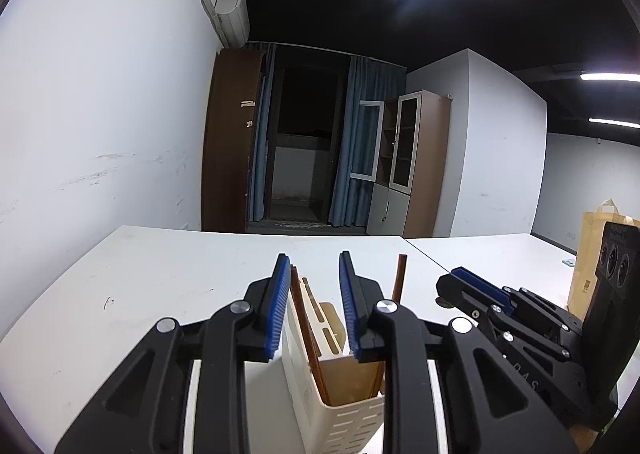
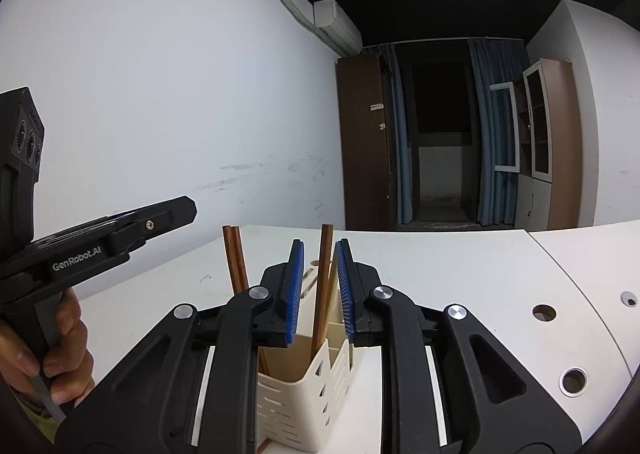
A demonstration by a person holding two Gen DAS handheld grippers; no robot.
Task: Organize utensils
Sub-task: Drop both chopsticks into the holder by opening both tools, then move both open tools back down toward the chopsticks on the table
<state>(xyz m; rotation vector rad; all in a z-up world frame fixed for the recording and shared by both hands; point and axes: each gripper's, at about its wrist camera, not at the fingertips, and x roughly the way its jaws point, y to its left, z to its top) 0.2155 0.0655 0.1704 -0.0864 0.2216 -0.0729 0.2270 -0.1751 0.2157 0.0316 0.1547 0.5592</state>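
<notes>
A cream slotted utensil holder point(image 1: 344, 414) point(image 2: 292, 394) stands on the white table point(image 1: 160, 274), right under both grippers. Brown chopsticks stand upright in it. In the left wrist view, my left gripper point(image 1: 315, 256) is open above the holder, with a chopstick point(image 1: 298, 306) close to its left pad and not pinched. Another chopstick point(image 1: 400, 278) rises to its right, near my right gripper point(image 1: 468, 278). In the right wrist view, my right gripper point(image 2: 320, 242) is open around one chopstick point(image 2: 325, 266), its pads clear of it. Two more chopsticks point(image 2: 236, 262) lean at the left, near the hand-held left gripper point(image 2: 188, 210).
A tan paper bag point(image 1: 588, 254) stands on the table at the far right. The tabletop has round cable holes point(image 2: 544, 312) on the right side. A white wall runs along the left; cabinets and a curtained dark doorway point(image 1: 308, 142) lie beyond the table's far edge.
</notes>
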